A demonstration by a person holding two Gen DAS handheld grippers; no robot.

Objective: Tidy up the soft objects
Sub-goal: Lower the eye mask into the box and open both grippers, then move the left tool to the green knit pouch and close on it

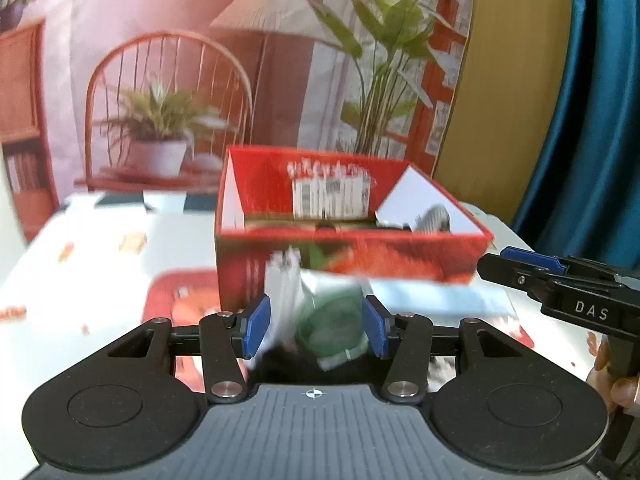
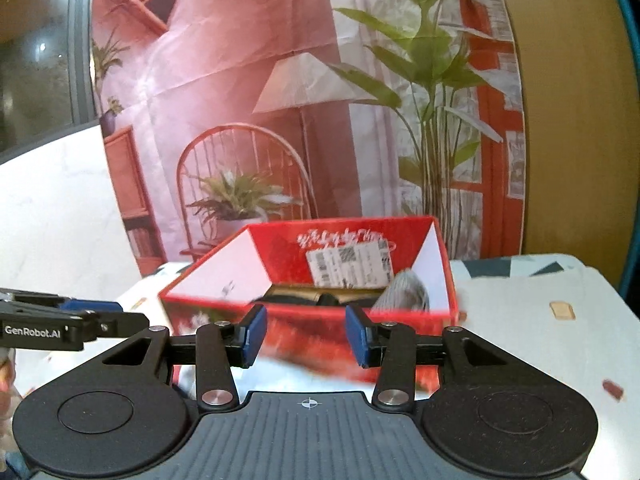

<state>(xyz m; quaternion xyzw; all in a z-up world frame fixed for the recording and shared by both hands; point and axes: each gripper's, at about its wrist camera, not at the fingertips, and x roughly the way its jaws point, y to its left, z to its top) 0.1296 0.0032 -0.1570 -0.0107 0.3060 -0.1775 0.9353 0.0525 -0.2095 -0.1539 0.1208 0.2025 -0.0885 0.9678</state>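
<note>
We see a printed backdrop (image 2: 248, 92) of a pink room with lamp, chair and potted plants standing behind the bench (image 2: 532, 320), which wears a pale cloth with scattered small prints. On it sits an open red cardboard box (image 1: 400, 256), white on its inner side flaps, a barcode label stuck to its far inner wall. Inside, a grey striped soft item (image 2: 404, 290) leans in the right corner beside something dark, too blurred to name.

Left gripper (image 1: 316, 328): fingers (image 1: 256, 326) pinching a soft bundle (image 1: 332, 320), green with a white band at its lower edge, white ribbed fabric bunched on its left side; motion blur hides finer detail. The bundle hangs just in front of the box's near wall, above the bench.

Right gripper (image 2: 306, 336): fingers (image 2: 254, 334) spread partway, nothing between them, the box straight ahead. In the left view it reaches in from the right edge, near the box's right corner, with a hand (image 1: 616, 384) on its handle.
</note>
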